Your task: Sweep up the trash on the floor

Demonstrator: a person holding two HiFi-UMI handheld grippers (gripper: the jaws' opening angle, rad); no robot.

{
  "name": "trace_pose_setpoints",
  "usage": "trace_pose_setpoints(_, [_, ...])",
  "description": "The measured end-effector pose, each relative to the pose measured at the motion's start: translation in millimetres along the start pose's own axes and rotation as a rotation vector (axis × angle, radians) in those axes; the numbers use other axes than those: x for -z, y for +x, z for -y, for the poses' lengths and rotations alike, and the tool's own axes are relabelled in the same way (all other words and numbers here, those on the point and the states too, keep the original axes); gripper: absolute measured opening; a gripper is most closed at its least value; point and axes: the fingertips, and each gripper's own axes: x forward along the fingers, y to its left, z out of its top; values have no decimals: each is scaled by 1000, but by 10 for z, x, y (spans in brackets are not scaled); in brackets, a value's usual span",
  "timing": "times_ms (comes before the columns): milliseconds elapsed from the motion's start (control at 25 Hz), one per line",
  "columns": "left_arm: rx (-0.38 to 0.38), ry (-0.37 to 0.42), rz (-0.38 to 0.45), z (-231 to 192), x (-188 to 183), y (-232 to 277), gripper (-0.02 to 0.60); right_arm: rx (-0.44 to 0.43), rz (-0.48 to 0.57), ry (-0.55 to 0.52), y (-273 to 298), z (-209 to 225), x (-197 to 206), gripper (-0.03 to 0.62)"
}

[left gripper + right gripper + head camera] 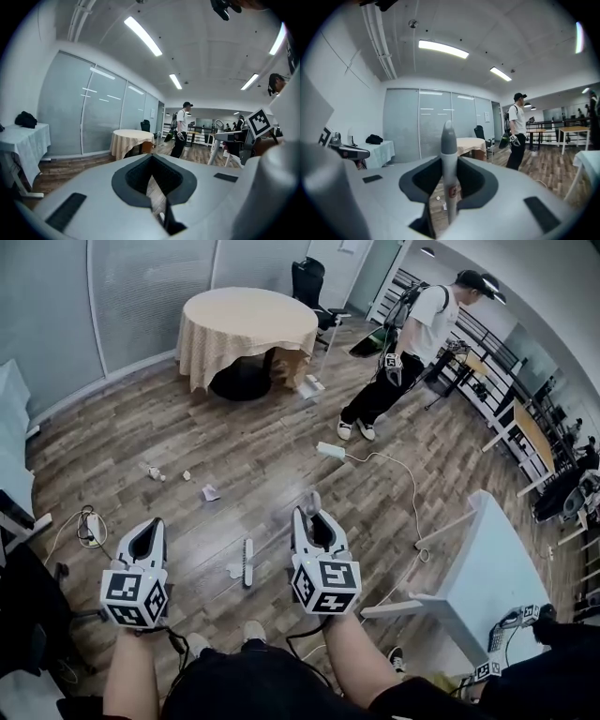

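While the head view lays the whole floor out from above, only the right gripper view makes plain what the right gripper (310, 515) has. Its jaws are closed on a slim grey handle (449, 154) with a red mark, upright in the dark padded hollow between them. The left gripper (154, 523) carries nothing. Its own view shows the jaws brought together, with just a sliver of plank floor (281, 442) in the hollow. From overhead, a crumpled paper scrap (210, 492) lies ahead of the left gripper and well apart from both tools, with smaller bits (155, 472) further left. A pale brush head (247, 562) lies on the boards between the two grippers. I cannot tell whether the handle joins it, since the right gripper covers that stretch. Beyond the trash stands a round table (248, 324) under a beige cloth. To its right a person in a white shirt (405, 338) walks near a white power strip (330, 450), and a cable (405, 474) trails toward the white table (487, 568). The gripper views add the ceiling light strips (143, 35).
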Motion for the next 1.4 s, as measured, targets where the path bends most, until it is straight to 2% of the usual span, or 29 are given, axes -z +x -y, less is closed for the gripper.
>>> trace_pose_setpoints(280, [-12, -30, -17, -316, 178, -233, -5, 52, -41, -19, -55, -170, 142, 110])
trace_pose_setpoints(480, [-5, -48, -28, -732, 267, -479, -5, 109, -105, -60, -121, -390, 324, 110])
trace_pose_setpoints(720, [30, -73, -61, -1140, 454, -670, -5, 221, -105, -86, -181, -516, 380, 110])
trace_pose_setpoints(960, [15, -76, -40, -1402, 459, -809, -5, 262, -97, -85, -80, -558, 353, 110])
trace_pose_setpoints(1200, [3, -64, -54, -1622, 506, -708, -5, 307, -57, -55, 138, -421, 302, 109])
trace_pose_setpoints(1400, [19, -53, -71, -1902, 424, -292, -5, 357, -60, -12, 482, -311, 369, 110])
